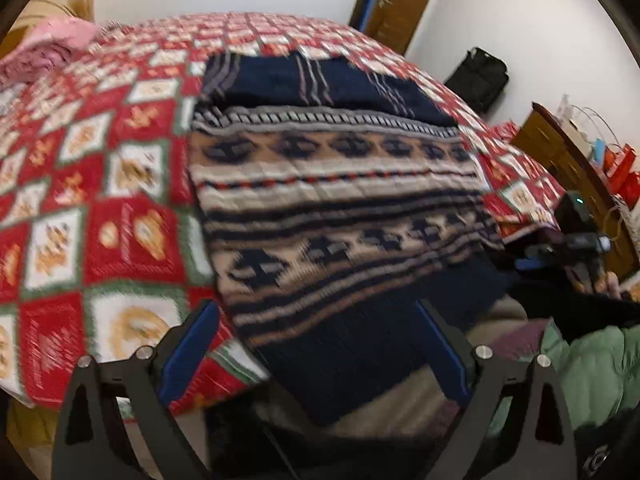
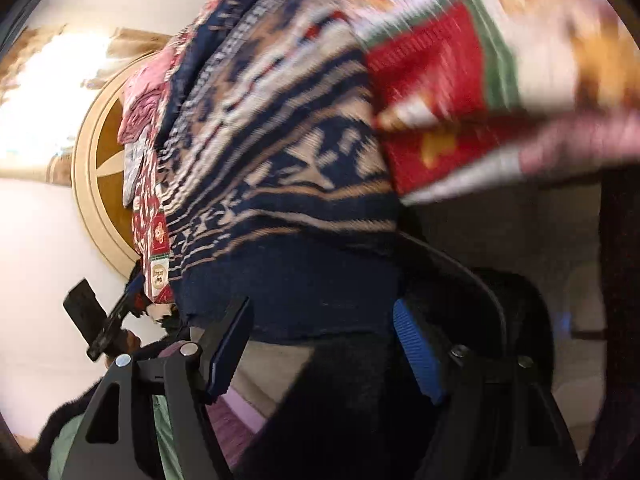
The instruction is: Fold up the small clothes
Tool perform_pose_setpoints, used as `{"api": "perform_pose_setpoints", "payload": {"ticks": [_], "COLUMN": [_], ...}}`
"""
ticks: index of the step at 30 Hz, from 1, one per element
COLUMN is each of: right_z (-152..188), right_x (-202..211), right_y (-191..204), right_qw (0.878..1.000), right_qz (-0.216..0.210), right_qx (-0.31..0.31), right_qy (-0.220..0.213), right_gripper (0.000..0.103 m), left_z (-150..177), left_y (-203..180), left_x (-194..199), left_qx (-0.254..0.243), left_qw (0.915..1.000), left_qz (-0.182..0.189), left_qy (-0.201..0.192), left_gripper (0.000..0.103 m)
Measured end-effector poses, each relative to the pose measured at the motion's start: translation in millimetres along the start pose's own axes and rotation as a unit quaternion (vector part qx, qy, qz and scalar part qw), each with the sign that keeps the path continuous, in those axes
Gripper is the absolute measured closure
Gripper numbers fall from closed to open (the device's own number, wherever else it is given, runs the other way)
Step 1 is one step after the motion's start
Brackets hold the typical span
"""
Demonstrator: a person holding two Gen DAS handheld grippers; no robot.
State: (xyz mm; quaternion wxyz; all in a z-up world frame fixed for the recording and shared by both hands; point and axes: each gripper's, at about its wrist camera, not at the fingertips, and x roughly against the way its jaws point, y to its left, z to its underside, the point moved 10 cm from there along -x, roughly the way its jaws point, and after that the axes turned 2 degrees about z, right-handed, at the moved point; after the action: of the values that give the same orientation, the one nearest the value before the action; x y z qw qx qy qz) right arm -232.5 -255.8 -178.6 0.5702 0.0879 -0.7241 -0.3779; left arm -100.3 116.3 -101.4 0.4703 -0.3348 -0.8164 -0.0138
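Observation:
A knit sweater (image 1: 340,208) with navy, tan and cream bands lies spread on the bed, and its plain navy hem (image 1: 352,360) hangs over the near edge. My left gripper (image 1: 316,344) is open just above that hem, one blue pad on each side, neither pressing the cloth. In the right wrist view the picture is rolled and blurred. There the same sweater (image 2: 280,152) fills the middle, and my right gripper (image 2: 320,352) stands open below its navy hem (image 2: 288,292) with its pads clear of it. The right gripper (image 1: 580,240) also shows at the bed's right edge.
A red, white and green quilt (image 1: 100,208) covers the bed. A pink cloth (image 1: 44,48) lies at its far left corner. A black bag (image 1: 480,76) sits against the wall, and a wooden dresser (image 1: 560,148) with small items stands to the right. A green sleeve (image 1: 592,368) is at lower right.

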Motion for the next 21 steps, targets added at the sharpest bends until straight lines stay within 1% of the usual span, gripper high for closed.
{"api": "perform_pose_setpoints", "payload": {"ticks": [2,4,7,11,12,13,14,15,16,19,21], "right_z": [-1,-1,-5,-5,-6,-7,-8,-10,-11,-11,-10], "right_x": [-12,-21,-32,-44,-42,-42,-39,-34,-30,-20,-13], "right_y": [-12,-16,-18,-14,-12,-8,-2,3,8,17,33], "right_qw": [1.0,1.0,0.999,0.999,1.0,1.0,1.0,1.0,0.999,0.998,0.996], "right_qz": [0.013,0.029,0.033,0.007,0.005,0.001,-0.005,-0.013,-0.021,-0.026,-0.046], "right_qx": [-0.013,-0.001,-0.001,-0.008,-0.002,0.006,0.017,0.026,0.032,0.06,0.076], "right_qy": [0.005,0.012,0.017,0.033,0.029,0.024,0.015,0.005,-0.001,-0.012,-0.014], "right_gripper": [0.029,0.029,0.029,0.031,0.04,0.053,0.061,0.075,0.079,0.083,0.084], "left_z": [4,5,3,-2,-3,-4,-6,-7,-9,-15,-18], "left_y": [-4,-8,-7,4,7,10,12,15,18,26,32], "left_x": [-1,-3,-3,-3,-2,-1,0,2,4,11,15], "left_qx": [0.004,0.004,0.007,0.034,0.04,0.046,0.05,0.052,0.054,0.059,0.06], "left_qw": [0.9999,0.9998,0.9999,0.9993,0.9991,0.9988,0.9987,0.9985,0.9983,0.9976,0.997], "left_qz": [0.012,0.02,0.012,0.013,0.013,0.011,0.007,0.004,-0.001,-0.011,-0.021], "left_qy": [0.004,0.006,0.0,-0.006,-0.008,-0.01,-0.013,-0.016,-0.022,-0.036,-0.043], "left_gripper": [0.005,0.005,0.005,0.005,0.005,0.005,0.005,0.005,0.005,0.005,0.005]}}
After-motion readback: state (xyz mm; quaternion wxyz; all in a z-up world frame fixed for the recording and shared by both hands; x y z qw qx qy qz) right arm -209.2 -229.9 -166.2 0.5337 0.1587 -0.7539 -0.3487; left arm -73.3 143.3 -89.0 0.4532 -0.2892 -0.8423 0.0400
